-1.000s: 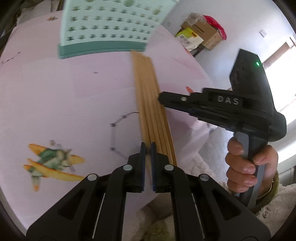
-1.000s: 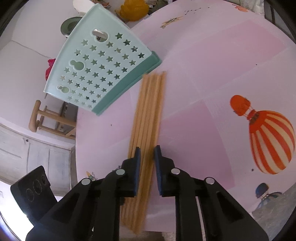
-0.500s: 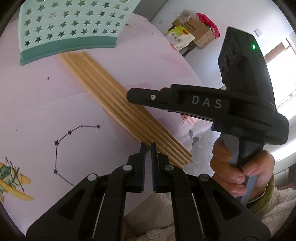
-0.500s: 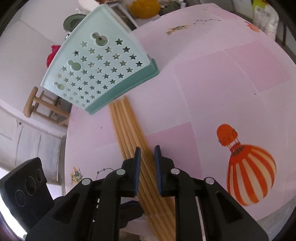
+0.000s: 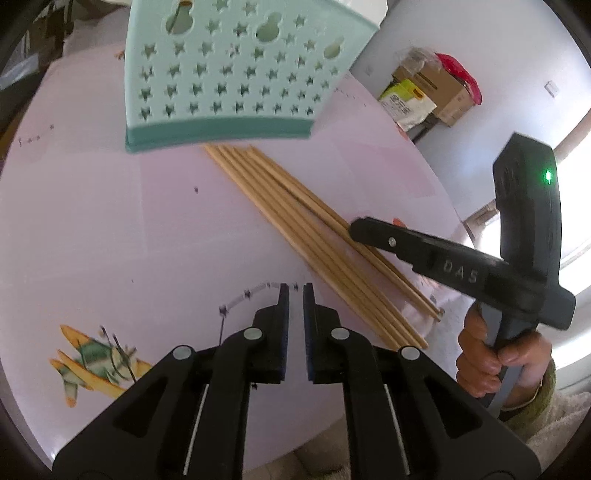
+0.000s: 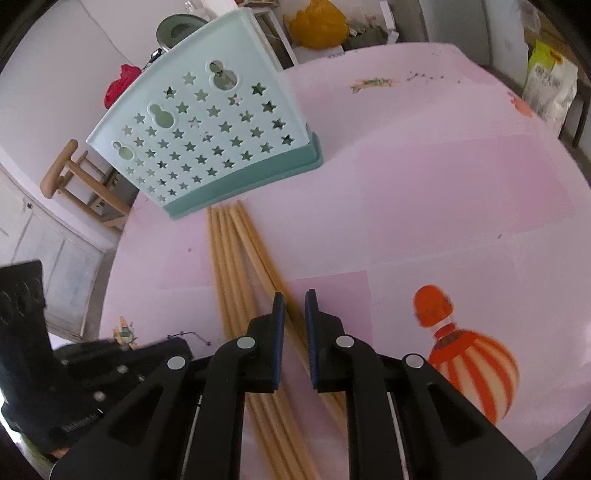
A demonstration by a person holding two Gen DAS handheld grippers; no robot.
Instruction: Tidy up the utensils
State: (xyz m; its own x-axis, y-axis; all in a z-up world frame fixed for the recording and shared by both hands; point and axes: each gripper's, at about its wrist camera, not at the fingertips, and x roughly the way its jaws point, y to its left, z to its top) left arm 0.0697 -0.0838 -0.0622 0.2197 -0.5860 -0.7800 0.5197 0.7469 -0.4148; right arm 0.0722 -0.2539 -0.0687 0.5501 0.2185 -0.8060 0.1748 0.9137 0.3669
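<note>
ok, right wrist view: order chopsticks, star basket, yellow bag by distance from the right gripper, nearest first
1. chopsticks: on the table, running under and between the closing right gripper fingers.
2. star basket: upper left, at the chopsticks' far tips.
3. yellow bag: top centre, beyond the table edge.

A: The pale mint plastic utensil holder [image 5: 236, 74] is pierced all over with star-shaped holes and a few gourd-shaped ones; its base band is darker teal.

B: Just before that base lie the plain tan wooden chopsticks [image 5: 310, 236]. Under the holder spreads the pink tablecloth [image 6: 424, 206], patched in paler and deeper pink squares.

A: Far from the holder, towards the cloth's near edge, an orange-and-white striped balloon print [image 6: 472, 365]. In the left wrist view, a yellow-and-green aeroplane print [image 5: 99, 363].

B: Both grippers are black; the right one bears a green light [image 5: 549, 176].
</note>
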